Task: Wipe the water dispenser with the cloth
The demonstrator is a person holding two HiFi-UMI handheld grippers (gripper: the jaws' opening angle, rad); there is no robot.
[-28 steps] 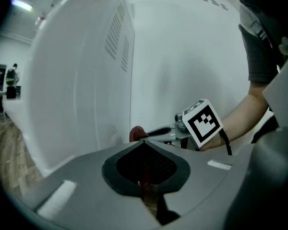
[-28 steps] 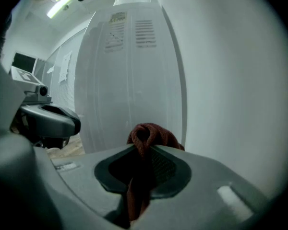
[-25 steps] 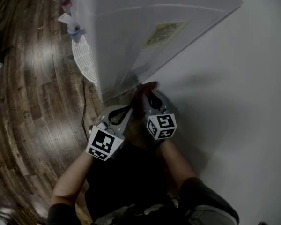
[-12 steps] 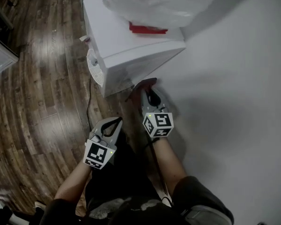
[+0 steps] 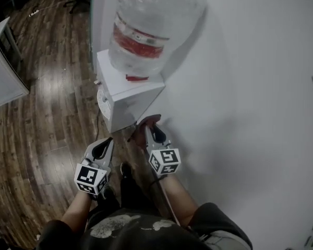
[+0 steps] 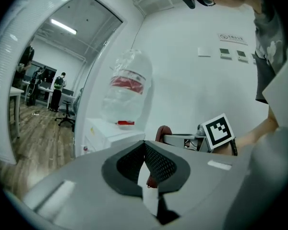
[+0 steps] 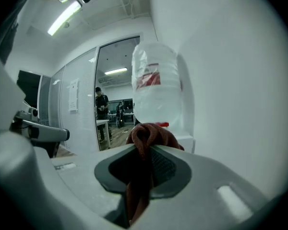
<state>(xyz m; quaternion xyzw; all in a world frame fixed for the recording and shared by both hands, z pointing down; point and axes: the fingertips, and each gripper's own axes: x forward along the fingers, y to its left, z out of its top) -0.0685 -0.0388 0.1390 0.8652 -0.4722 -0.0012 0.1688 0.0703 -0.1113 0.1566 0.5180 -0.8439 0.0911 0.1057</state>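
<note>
Red cloth (image 7: pixel 151 135) is clamped by the right gripper (image 5: pixel 153 133); soft and limp, it is judged best held mid-bunch. The left gripper (image 5: pixel 104 147) is closed, empty.

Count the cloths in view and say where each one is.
1. The reddish cloth is clamped in the right gripper, close to the water dispenser. The left gripper carries none. More could lie out of view.

Rust-red cloth (image 7: pixel 152 134), white water dispenser (image 5: pixel 126 100)
</note>
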